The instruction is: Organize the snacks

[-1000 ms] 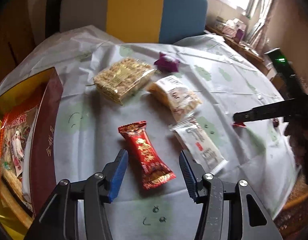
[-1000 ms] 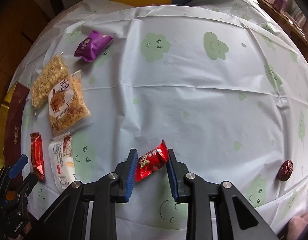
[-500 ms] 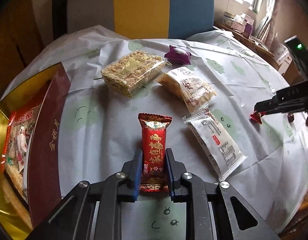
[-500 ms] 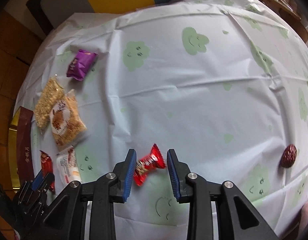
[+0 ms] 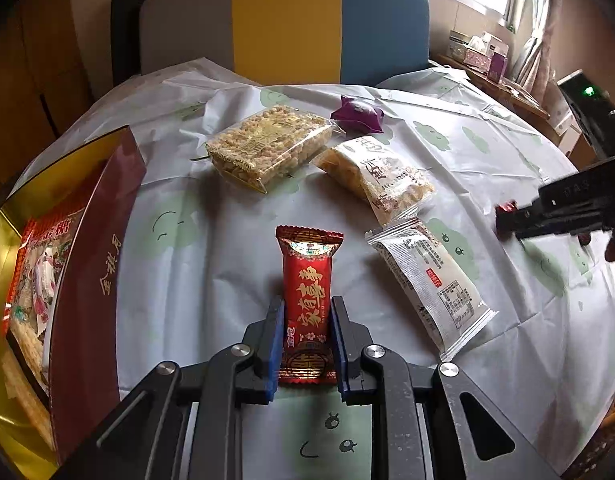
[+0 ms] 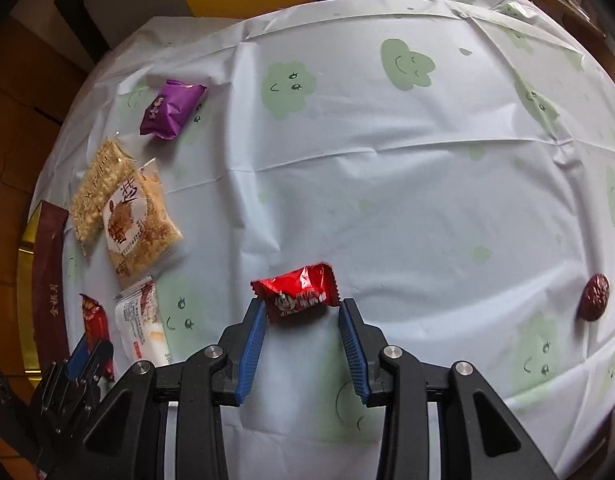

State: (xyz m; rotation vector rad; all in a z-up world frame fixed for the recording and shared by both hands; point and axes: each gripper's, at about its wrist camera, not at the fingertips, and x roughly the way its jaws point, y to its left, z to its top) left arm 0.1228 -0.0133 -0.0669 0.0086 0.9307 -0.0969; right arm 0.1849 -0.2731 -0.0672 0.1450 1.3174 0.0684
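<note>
From the left wrist, the left gripper [image 5: 306, 326] has just closed — its blue pads clamp the lower half of a long red snack bar [image 5: 307, 300] on the tablecloth [image 5: 211, 280], beside an open gift box [image 5: 95, 264].

From the right wrist, the right gripper [image 6: 301, 314] has just been opening; a small red candy [image 6: 297, 292] lies at its fingertips, touching only the left pad — released, not gripped.
</note>
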